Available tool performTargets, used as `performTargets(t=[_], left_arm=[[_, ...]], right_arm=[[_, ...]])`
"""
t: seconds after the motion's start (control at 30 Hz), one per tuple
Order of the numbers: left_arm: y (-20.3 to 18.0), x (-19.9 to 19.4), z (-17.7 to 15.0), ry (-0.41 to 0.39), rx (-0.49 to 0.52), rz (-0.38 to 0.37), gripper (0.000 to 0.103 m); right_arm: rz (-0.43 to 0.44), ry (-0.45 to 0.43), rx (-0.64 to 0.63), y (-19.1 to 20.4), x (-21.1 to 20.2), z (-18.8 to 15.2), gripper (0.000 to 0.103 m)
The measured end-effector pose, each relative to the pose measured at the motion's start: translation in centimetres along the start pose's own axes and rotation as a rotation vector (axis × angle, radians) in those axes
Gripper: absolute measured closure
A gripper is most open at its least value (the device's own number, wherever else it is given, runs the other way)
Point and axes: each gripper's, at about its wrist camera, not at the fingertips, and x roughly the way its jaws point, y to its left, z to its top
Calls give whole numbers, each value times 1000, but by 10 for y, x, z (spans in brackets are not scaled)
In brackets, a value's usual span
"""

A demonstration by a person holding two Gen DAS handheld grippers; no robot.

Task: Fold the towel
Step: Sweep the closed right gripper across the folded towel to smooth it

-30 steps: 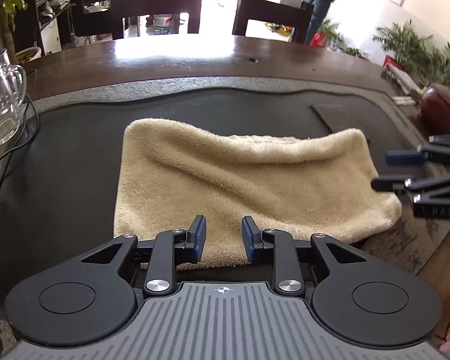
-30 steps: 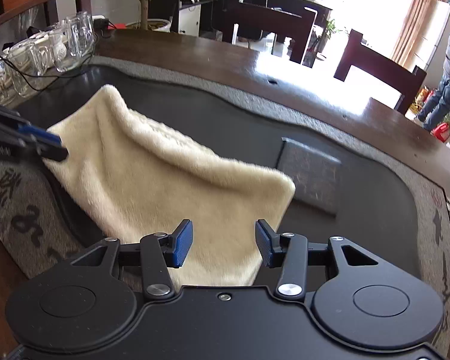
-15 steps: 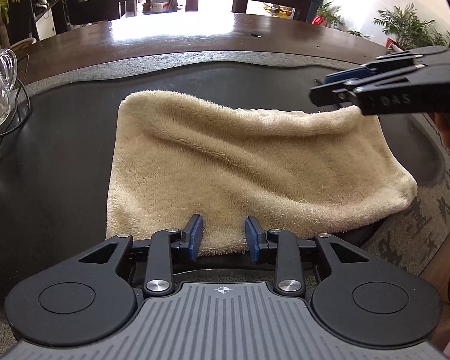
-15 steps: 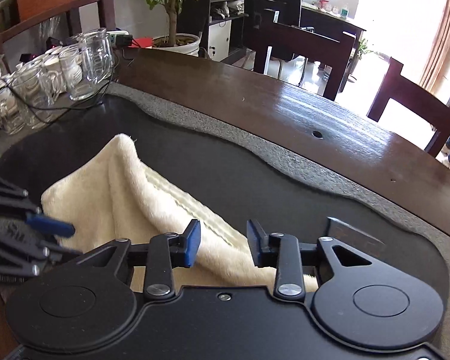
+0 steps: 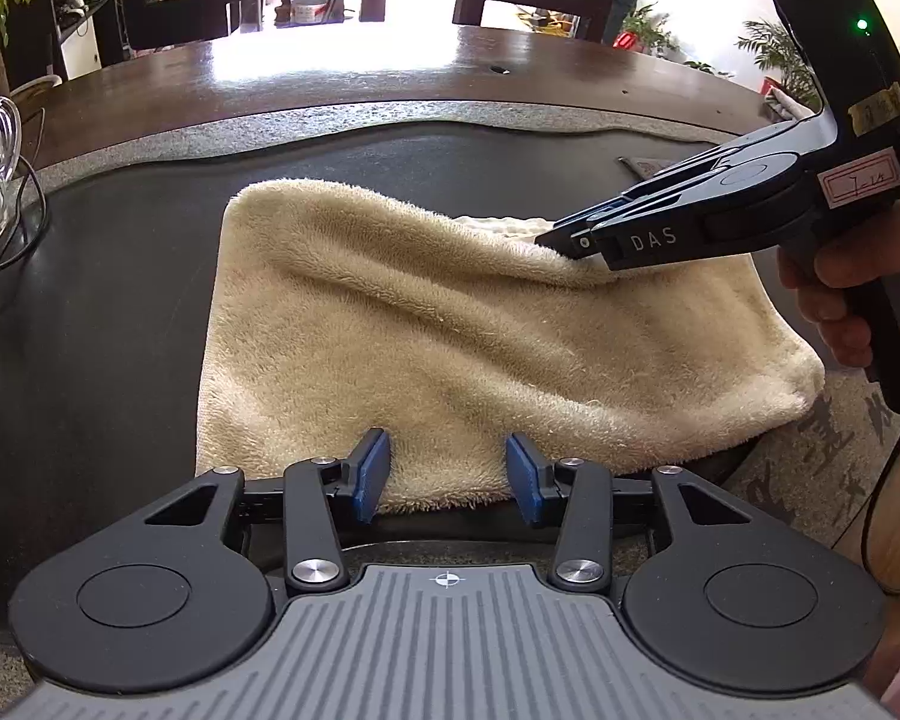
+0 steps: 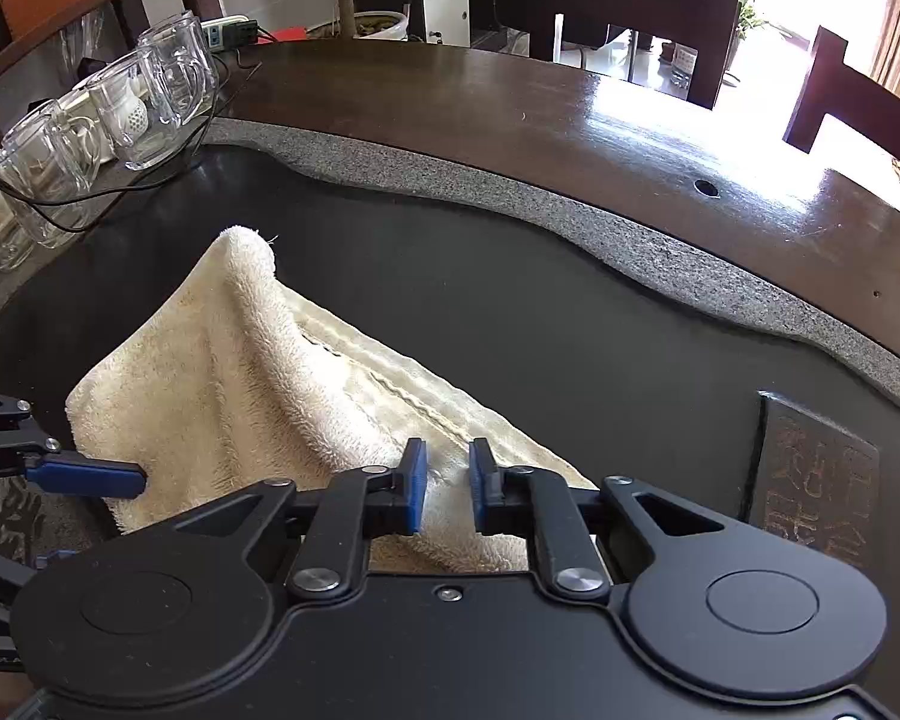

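Right gripper (image 6: 447,483), narrowed seemingly onto the far edge of the towel (image 5: 450,324) lying half-folded on the dark tray (image 5: 120,300), may slip free if pulled, while left gripper (image 5: 447,471) gapes wide.

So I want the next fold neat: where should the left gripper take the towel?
Judging by its pose, take the near hem of the towel, coming in low from the near side. That edge already lies between the open left gripper; the right gripper straddles the far edge.
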Motion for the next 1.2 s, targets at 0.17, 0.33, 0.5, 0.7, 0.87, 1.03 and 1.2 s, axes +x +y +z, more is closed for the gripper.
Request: performTargets(t=[0.17,0.33,0.5,0.7,0.87,1.03,1.2], left_arm=[[0,0,0,0,4,-3,54],[0,1,0,-2,7,-4,54],[0,1,-1,-5,5,-5,53],[1,2,-1,-5,8,-7,52],[0,2,-1,-5,11,-9,50],[-1,2,-1,-6,11,-8,50],[-1,2,-1,-7,7,-8,50]], right_arm=[[-33,-24,-27,-1,-5,6,103],[-60,-52,-23,-8,-8,16,103],[21,-12,36,-15,-5,13,96],[32,8,16,-5,4,7,91],[31,4,-6,-3,5,7,89],[-13,-15,-102,10,4,2,91],[-28,-28,-129,16,2,0,101]])
